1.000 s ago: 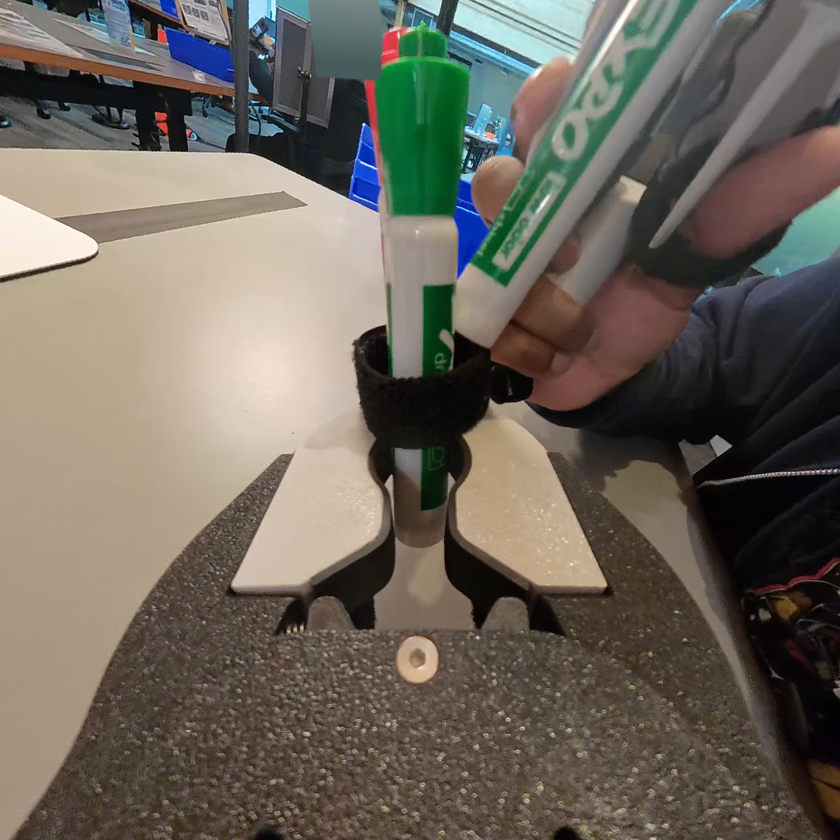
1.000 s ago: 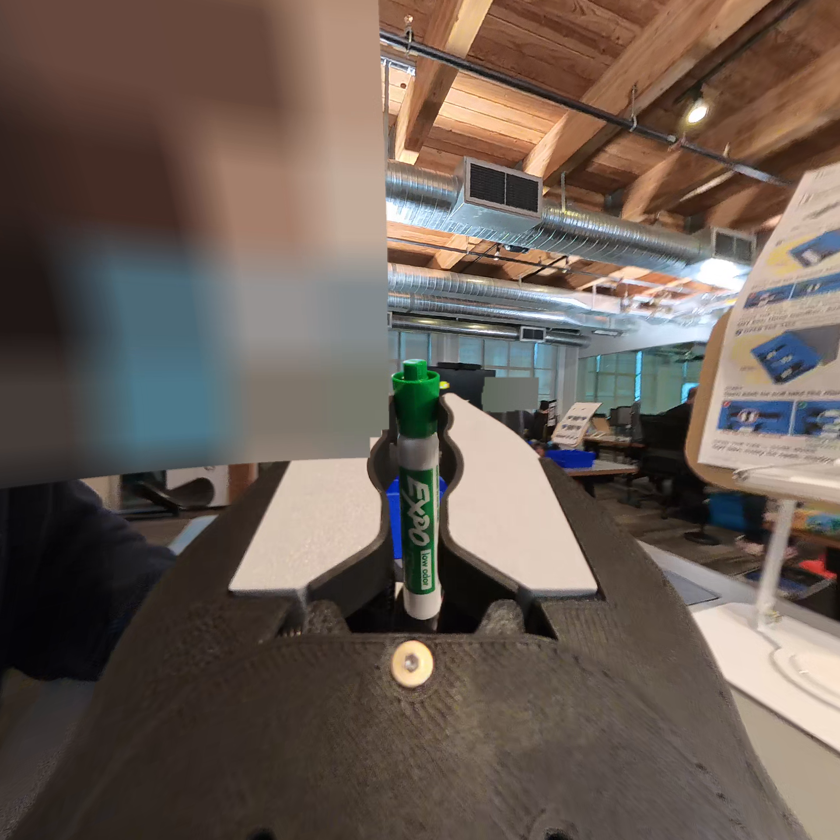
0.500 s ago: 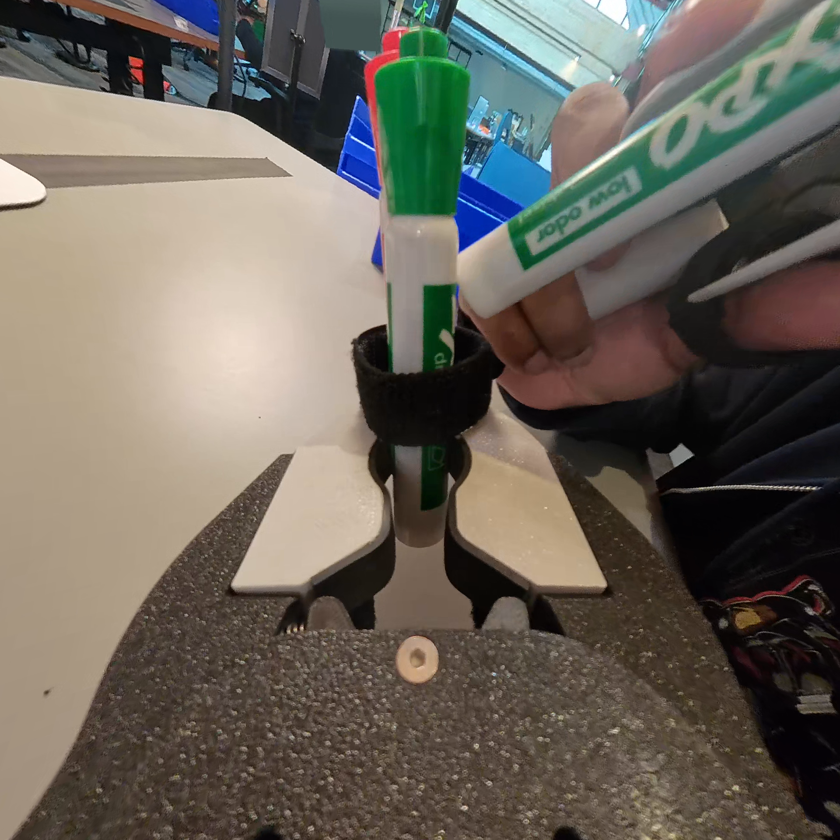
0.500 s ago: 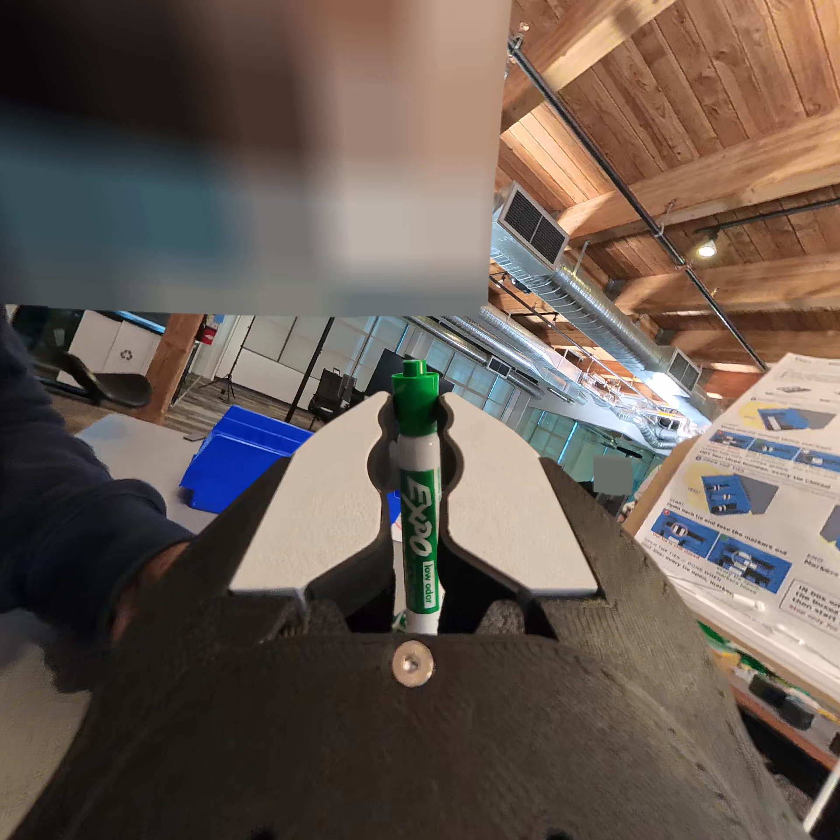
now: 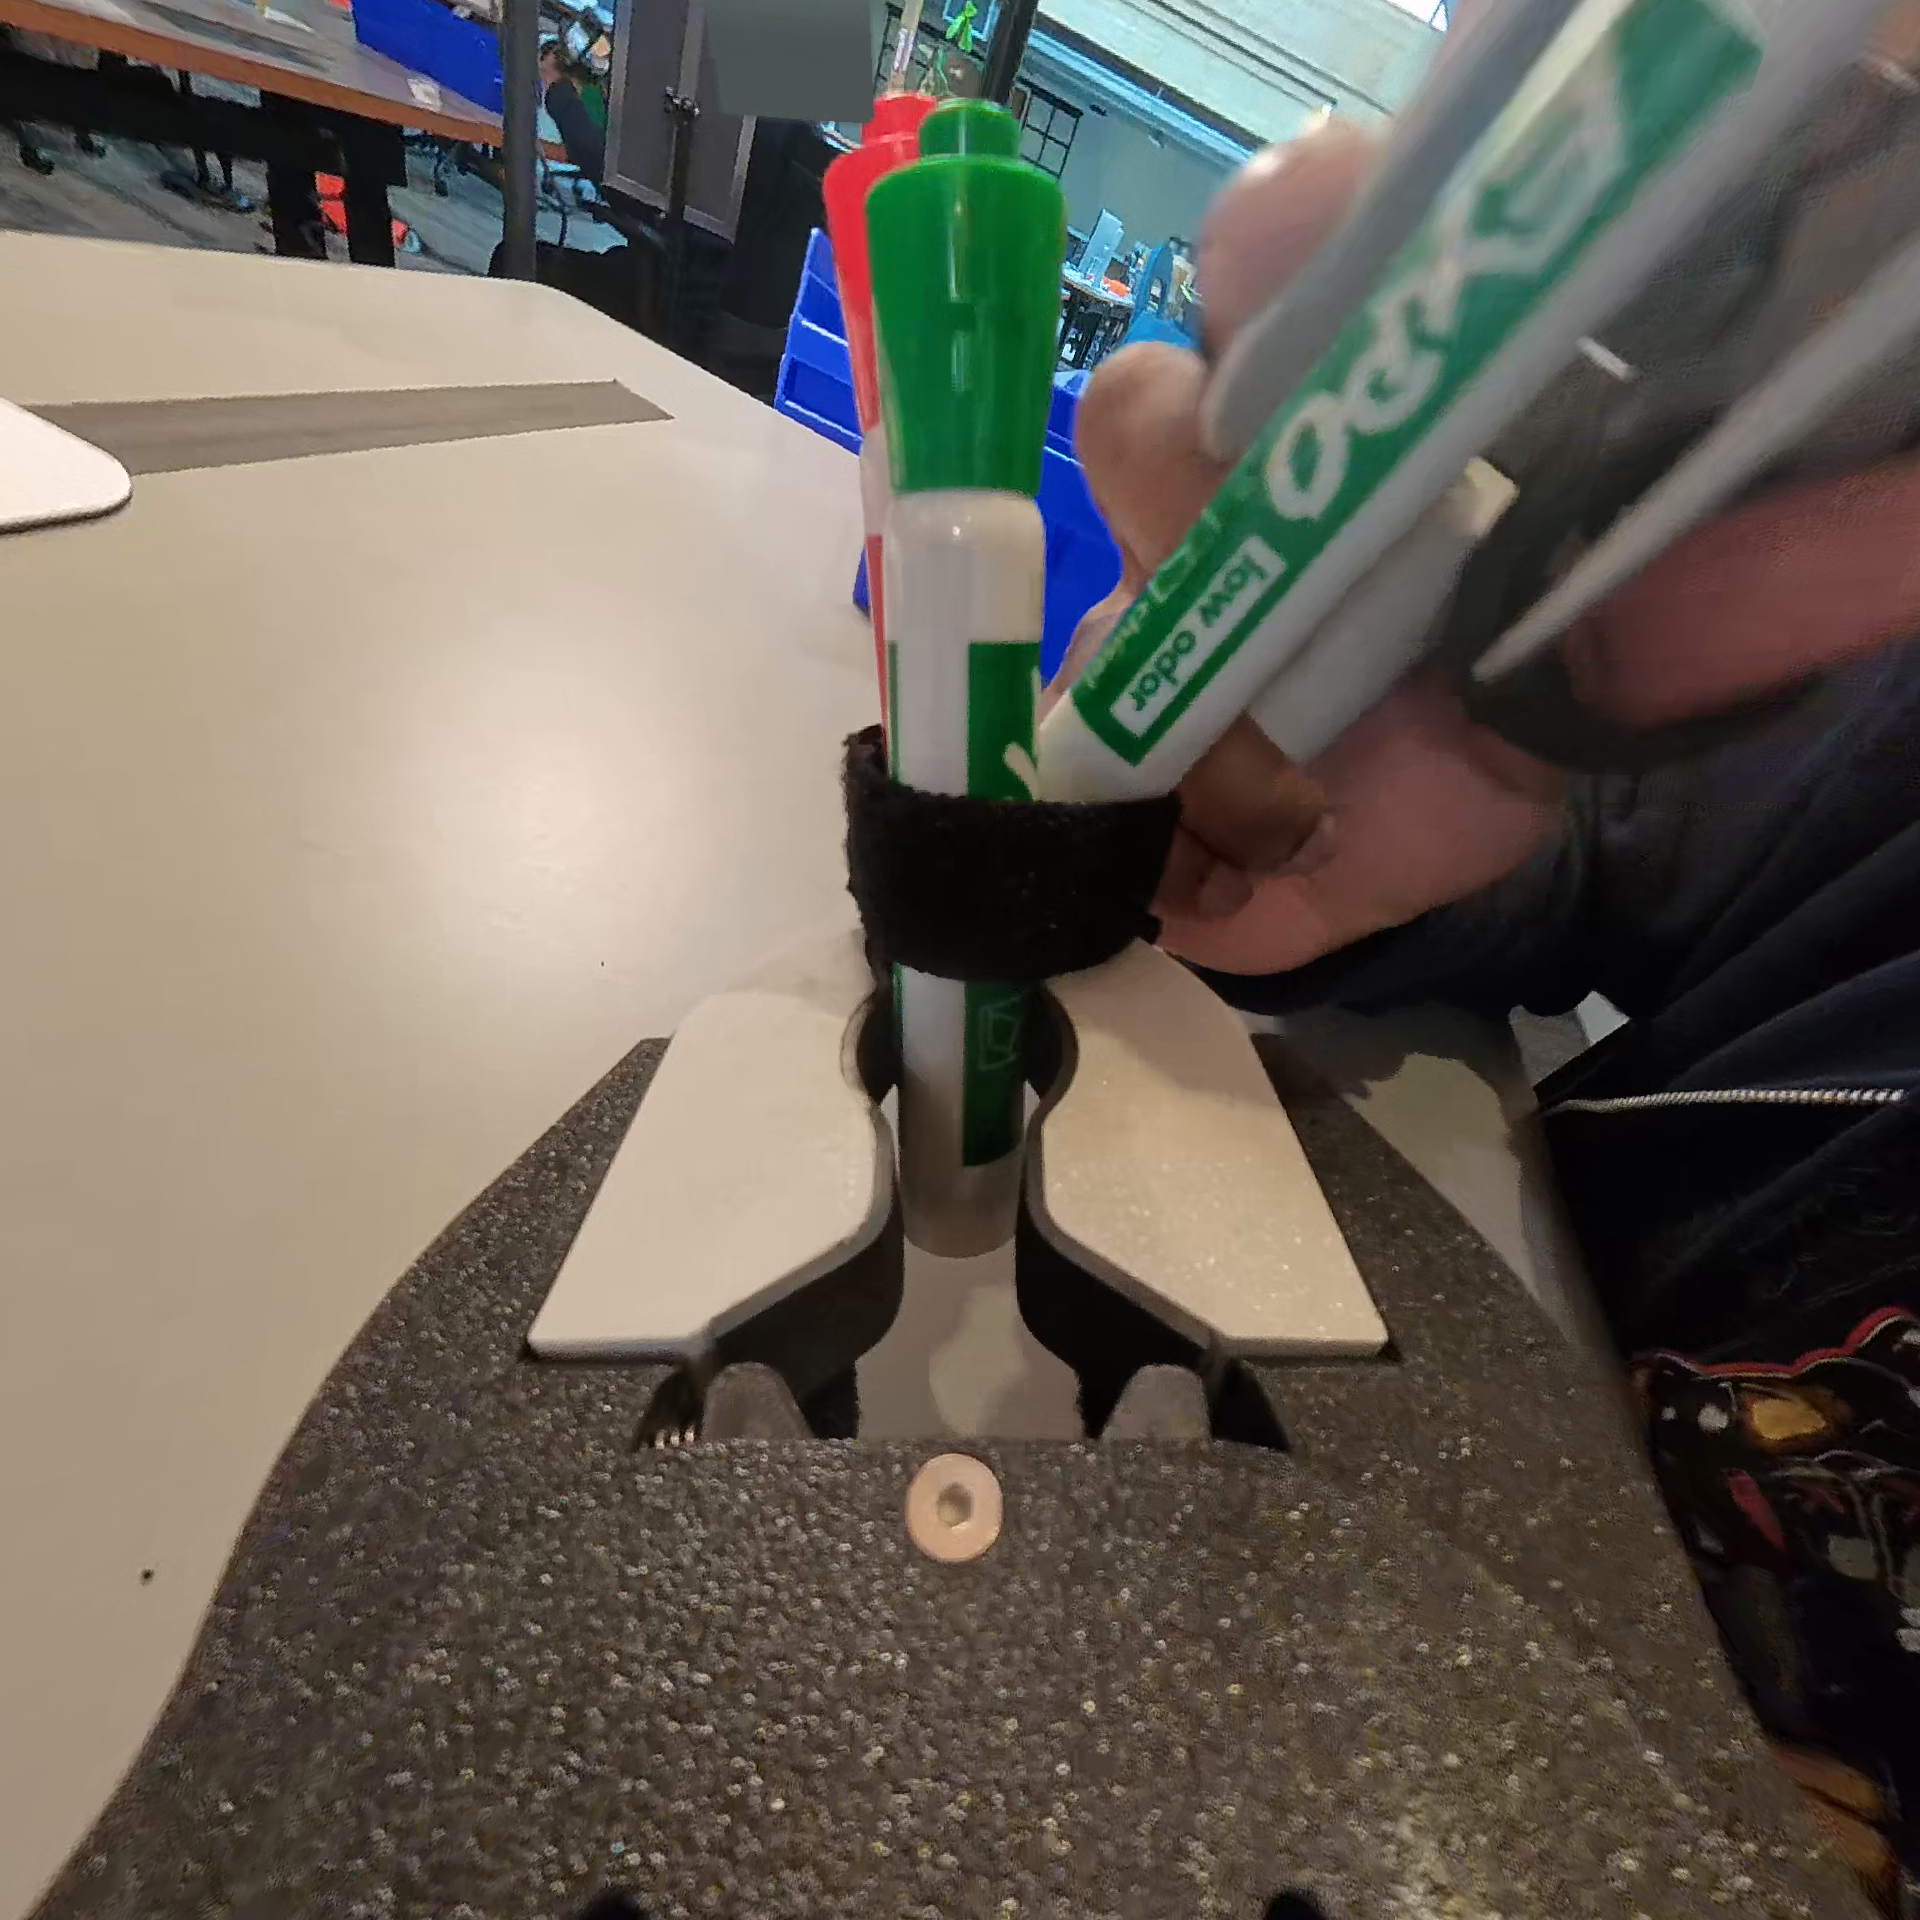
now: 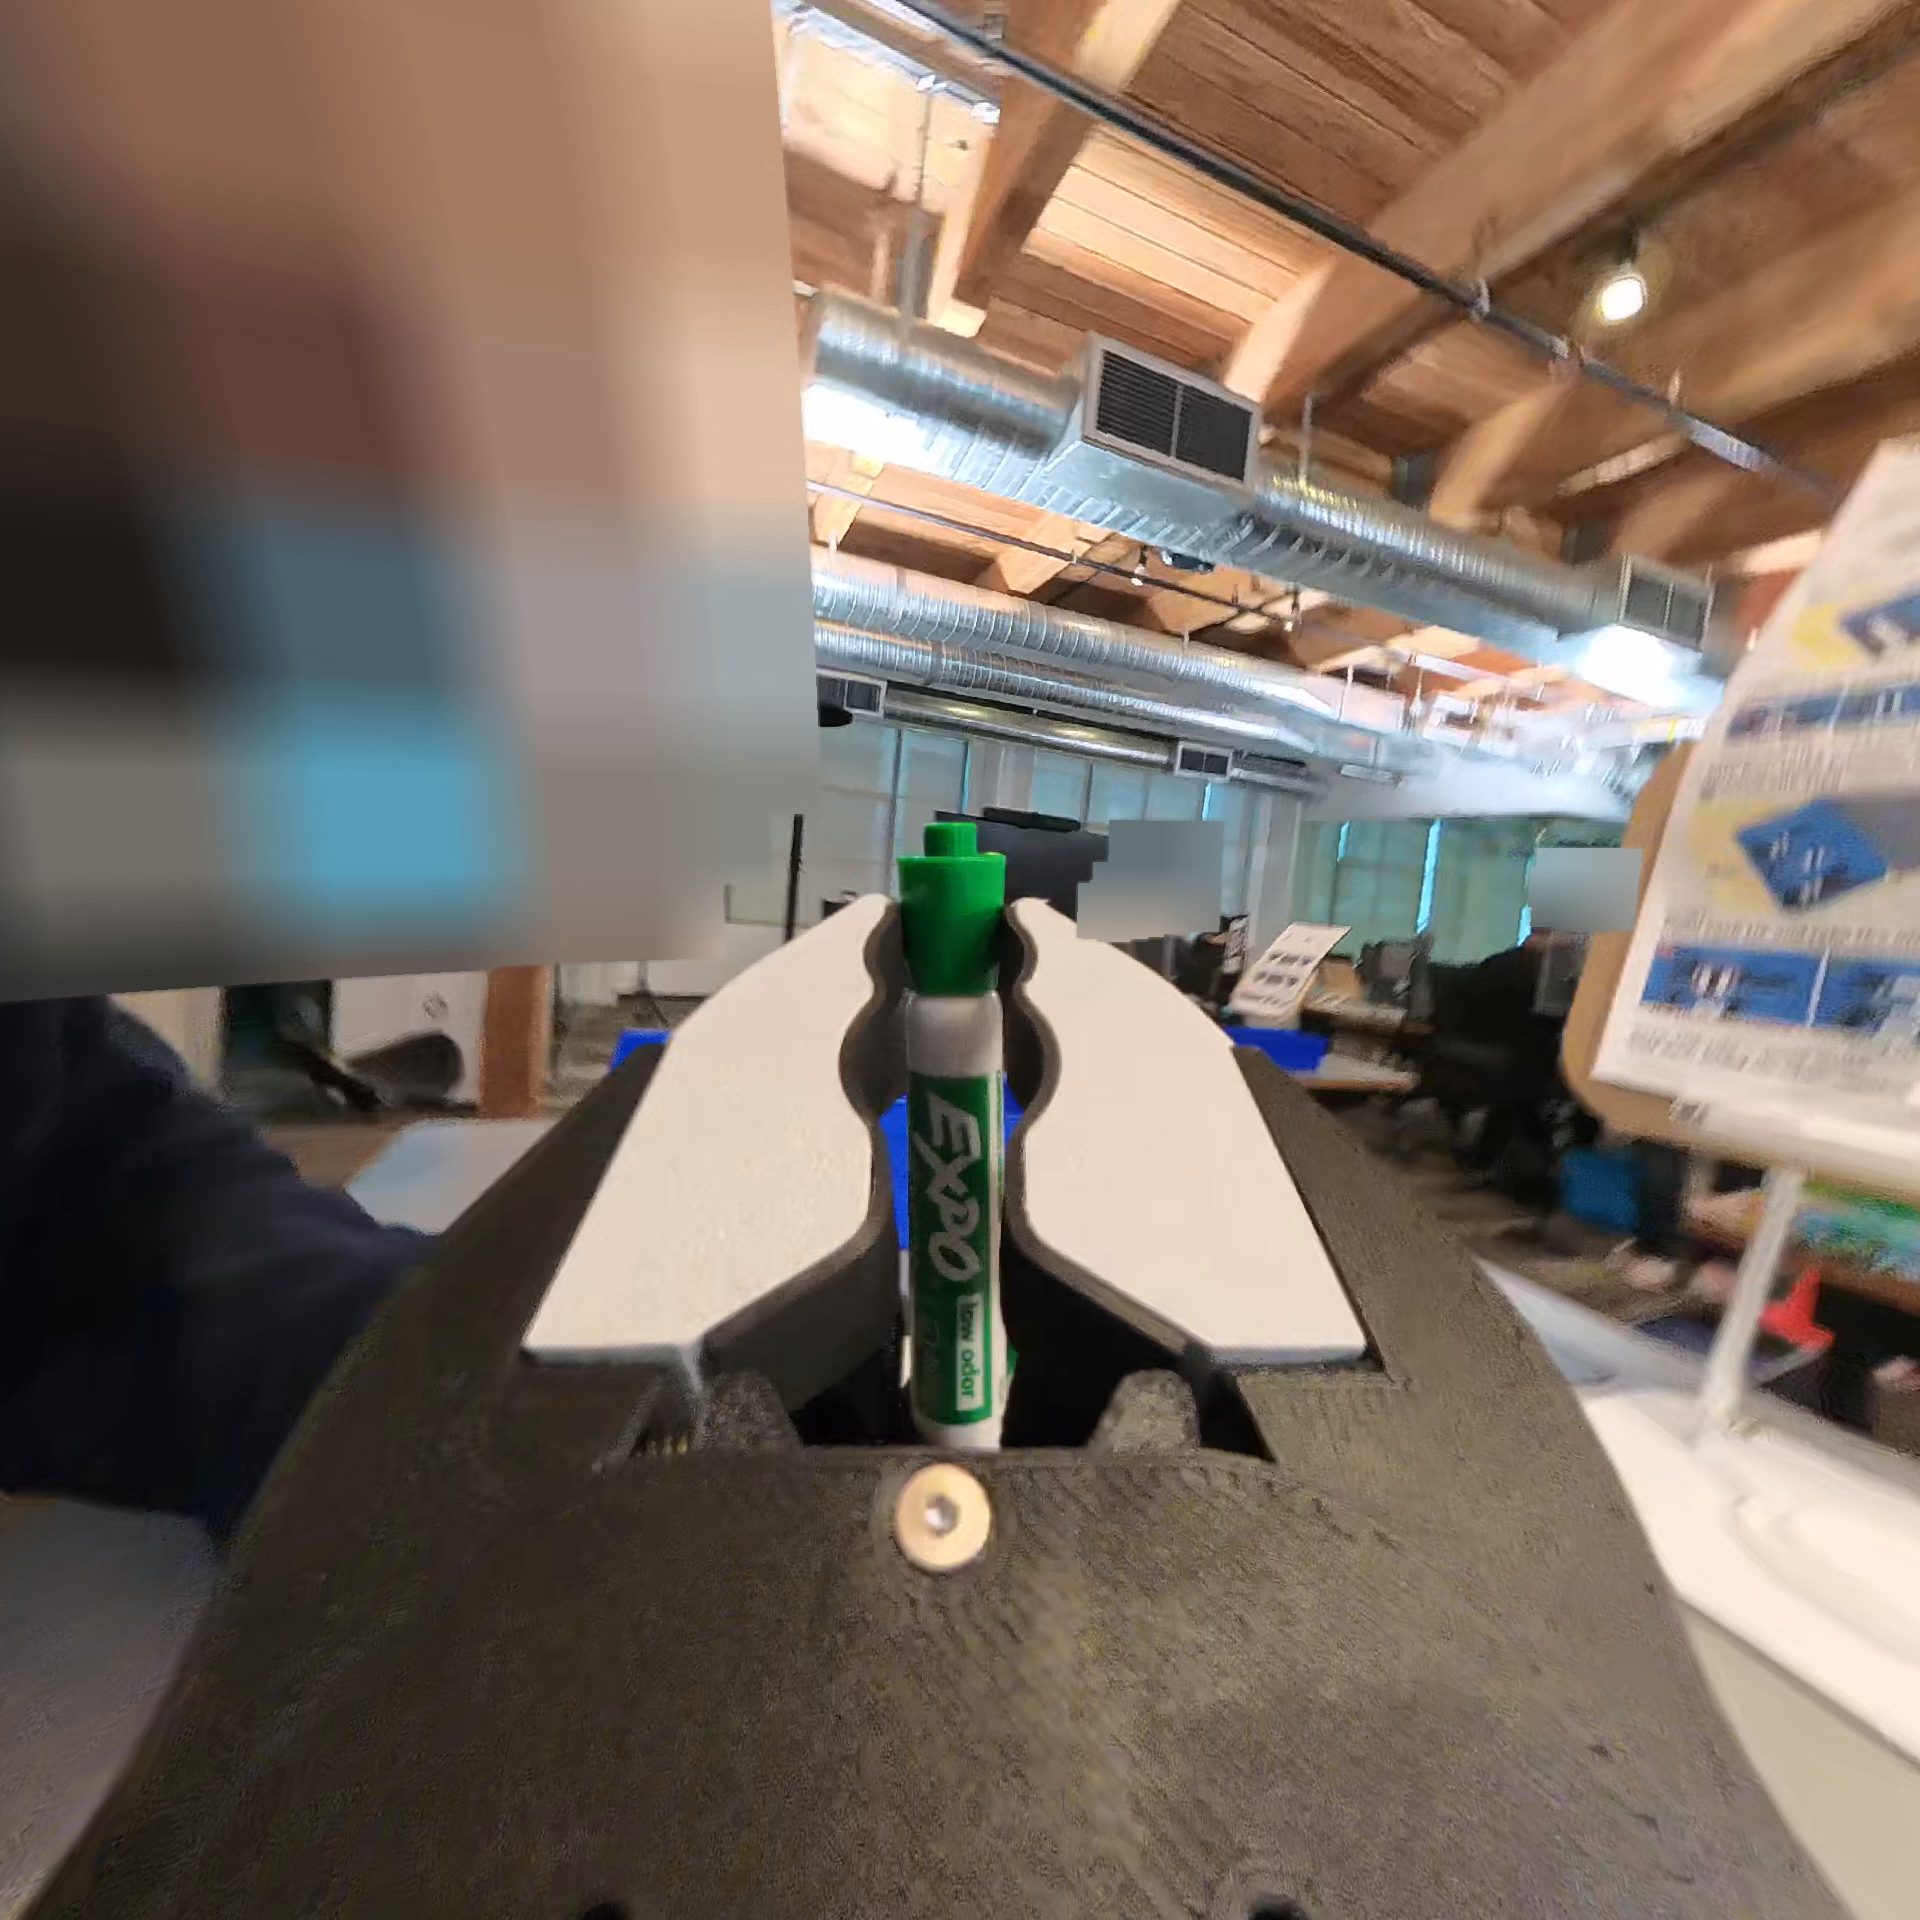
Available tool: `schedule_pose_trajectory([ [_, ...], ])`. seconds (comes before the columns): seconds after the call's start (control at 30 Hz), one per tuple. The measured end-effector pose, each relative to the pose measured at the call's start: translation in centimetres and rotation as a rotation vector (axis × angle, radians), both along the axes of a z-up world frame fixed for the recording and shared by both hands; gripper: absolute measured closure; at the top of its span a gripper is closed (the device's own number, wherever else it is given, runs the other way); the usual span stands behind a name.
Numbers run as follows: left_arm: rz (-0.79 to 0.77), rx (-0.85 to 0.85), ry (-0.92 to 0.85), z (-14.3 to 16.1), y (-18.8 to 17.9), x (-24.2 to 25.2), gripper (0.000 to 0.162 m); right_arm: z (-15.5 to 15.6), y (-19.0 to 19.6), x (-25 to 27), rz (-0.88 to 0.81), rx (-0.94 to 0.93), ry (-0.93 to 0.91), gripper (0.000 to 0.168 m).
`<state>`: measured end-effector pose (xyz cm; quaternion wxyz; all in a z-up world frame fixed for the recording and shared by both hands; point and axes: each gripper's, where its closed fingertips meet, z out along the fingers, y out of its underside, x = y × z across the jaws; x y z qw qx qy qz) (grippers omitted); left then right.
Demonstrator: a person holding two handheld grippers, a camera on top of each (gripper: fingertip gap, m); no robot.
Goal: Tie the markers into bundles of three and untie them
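Between the two pale fingers of my left gripper [image 5: 961, 1049], I am clamping a green marker [image 5: 961, 644] upright by the lower part of its white barrel, with its green cap pointing to twelve o'clock. Right behind it a red marker [image 5: 857, 249] is standing, mostly hidden, only its red cap and a thin strip of barrel showing at the eleven o'clock side. A black fuzzy strap [image 5: 1003, 883] is looping around both barrels just above my fingertips, sitting a little loose, with a gap at its three o'clock side. Into that gap the white end of a second green marker [image 5: 1340, 499] is pressing, slanting up toward two o'clock; its barrel is white with a green printed band. My right gripper [image 5: 1621, 343] is carrying that one, blurred at the upper right of the left wrist view, with my right hand [image 5: 1382, 821] wrapped beneath it and touching the strap.

From the right wrist view, my right gripper [image 6: 951, 935] is clenching on that second green marker [image 6: 951, 1143], which is running straight along the gap between the fingers, cap end at twelve o'clock just past the fingertips. The bundle is hovering over the grey table [image 5: 416, 727], and a blue bin [image 5: 1070, 520] is sitting behind the markers at about one o'clock.
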<state>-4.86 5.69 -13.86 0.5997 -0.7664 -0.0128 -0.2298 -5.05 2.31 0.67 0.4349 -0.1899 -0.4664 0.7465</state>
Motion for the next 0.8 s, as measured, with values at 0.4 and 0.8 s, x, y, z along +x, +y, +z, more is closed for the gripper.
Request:
schedule_pose_trajectory([
  [0.4, -0.063, 0.064, 0.023, 0.9, -0.4, 0.2, 0.142, -1.5, 2.8, -3.0, -0.033, -0.158, -0.246, 0.149],
  [0.8, -0.084, 0.119, -0.026, 2.0, -0.8, -0.2, 0.142, 0.5, 2.6, -2.2, -0.208, 0.207, -0.059, 0.124],
])
